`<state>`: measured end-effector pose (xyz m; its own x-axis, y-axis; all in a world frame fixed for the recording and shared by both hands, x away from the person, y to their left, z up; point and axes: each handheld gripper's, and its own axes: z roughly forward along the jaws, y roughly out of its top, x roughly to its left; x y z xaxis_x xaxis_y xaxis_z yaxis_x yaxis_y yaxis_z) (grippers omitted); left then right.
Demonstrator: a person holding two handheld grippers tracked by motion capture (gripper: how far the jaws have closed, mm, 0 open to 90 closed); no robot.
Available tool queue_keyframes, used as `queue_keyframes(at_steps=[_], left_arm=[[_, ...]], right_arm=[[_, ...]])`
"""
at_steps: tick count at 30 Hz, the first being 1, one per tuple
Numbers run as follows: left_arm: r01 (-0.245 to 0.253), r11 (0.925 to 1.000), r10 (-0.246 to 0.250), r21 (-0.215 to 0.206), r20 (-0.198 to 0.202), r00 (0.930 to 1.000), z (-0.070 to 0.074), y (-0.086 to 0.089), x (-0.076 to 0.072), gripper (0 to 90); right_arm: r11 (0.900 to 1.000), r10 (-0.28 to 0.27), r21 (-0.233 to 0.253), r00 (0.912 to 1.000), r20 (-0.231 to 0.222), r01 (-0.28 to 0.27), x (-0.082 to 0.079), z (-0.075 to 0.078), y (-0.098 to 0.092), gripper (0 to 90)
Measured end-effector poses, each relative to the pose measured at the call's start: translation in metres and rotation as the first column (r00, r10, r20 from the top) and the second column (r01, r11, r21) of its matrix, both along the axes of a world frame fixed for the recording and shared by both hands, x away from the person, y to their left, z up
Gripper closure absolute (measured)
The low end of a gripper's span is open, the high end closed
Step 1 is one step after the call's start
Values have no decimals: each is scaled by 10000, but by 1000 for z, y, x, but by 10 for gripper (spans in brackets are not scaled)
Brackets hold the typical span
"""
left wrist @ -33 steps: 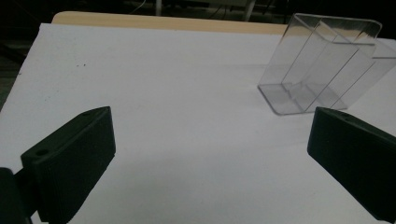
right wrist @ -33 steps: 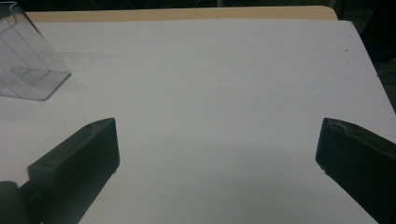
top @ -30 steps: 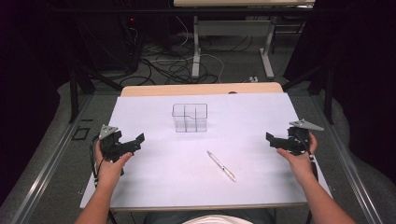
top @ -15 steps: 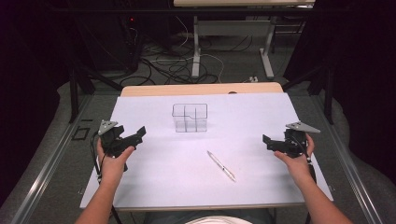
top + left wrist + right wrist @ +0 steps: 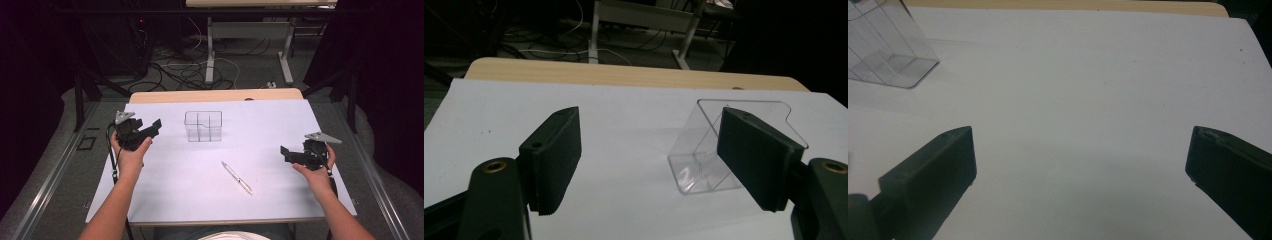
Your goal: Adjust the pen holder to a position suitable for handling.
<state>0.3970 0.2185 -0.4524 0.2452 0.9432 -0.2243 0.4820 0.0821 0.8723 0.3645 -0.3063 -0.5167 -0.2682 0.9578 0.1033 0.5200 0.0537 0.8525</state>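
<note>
Hovering left gripper (image 5: 150, 128): jaws wide apart, empty, above the white sheet (image 5: 170, 190) – aimed toward the clear box
Right gripper (image 5: 289, 155): jaws wide apart, holding nothing, low over the sheet's right side
Clear box (image 5: 203, 126): upright, divided inside, near the far edge – nearest the left gripper
Pen (image 5: 238, 178): lying diagonally between the 2 hands, apart from both

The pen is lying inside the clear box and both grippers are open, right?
Not quite. The pen lies on the white table cover, nearer the person than the clear box and apart from it, as the high view shows. Both the left gripper and the right gripper are open.
</note>
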Motion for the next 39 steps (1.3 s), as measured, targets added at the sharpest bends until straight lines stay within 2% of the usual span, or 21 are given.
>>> queue_keyframes(at_steps=[6, 10, 17, 21, 23, 25, 28, 31, 32, 34, 39], left_arm=[[196, 9998, -197, 94, 102, 9998, 11, -12, 15, 313], [111, 9999, -111, -32, -48, 9999, 14, -18, 24, 415], [6, 9999, -9, -163, -203, 9998, 17, -28, 39, 529], [3, 9999, 3, 160, -376, 9993, 20, -40, 51, 539], [81, 9997, -73, 221, -334, 9994, 20, -43, 54, 550], [169, 9978, -142, 646, -426, 9990, 21, -52, 60, 552], [143, 9967, -102, 799, -519, 9986, 20, -57, 63, 554], [202, 9959, -141, 880, -690, 9975, 18, -63, 67, 612], [251, 9937, -159, 1094, -844, 9963, 17, -65, 68, 612], [212, 9916, -89, 1280, -966, 9953, 14, -70, 70, 678], [299, 9895, -123, 1411, -1239, 9922, 9, -76, 75, 737]], right_arm=[[10000, 7, -2, 10000, -23, -7, 0, -1, -1, 0], [10000, -7, 34, 10000, -72, 7, 0, -2, -1, 0], [10000, -37, 23, 9999, -145, 37, 1, -4, -3, 0], [9999, -81, 102, 9998, -195, 83, 2, -4, -3, 0], [9999, -74, 95, 9998, -197, 76, 2, -4, -3, 0], [10000, -44, 52, 9997, -238, 45, 2, -5, -3, 0], [10000, -33, 36, 9997, -247, 34, 2, -5, -3, 0], [10000, -20, 78, 9996, -271, 22, 2, -6, -2, 0], [10000, -20, 78, 9996, -271, 22, 2, -6, -2, 0], [10000, 50, 17, 9996, -282, -49, 2, -6, -3, 0], [10000, 23, 7, 9996, -277, -23, 3, -7, -2, 0]])
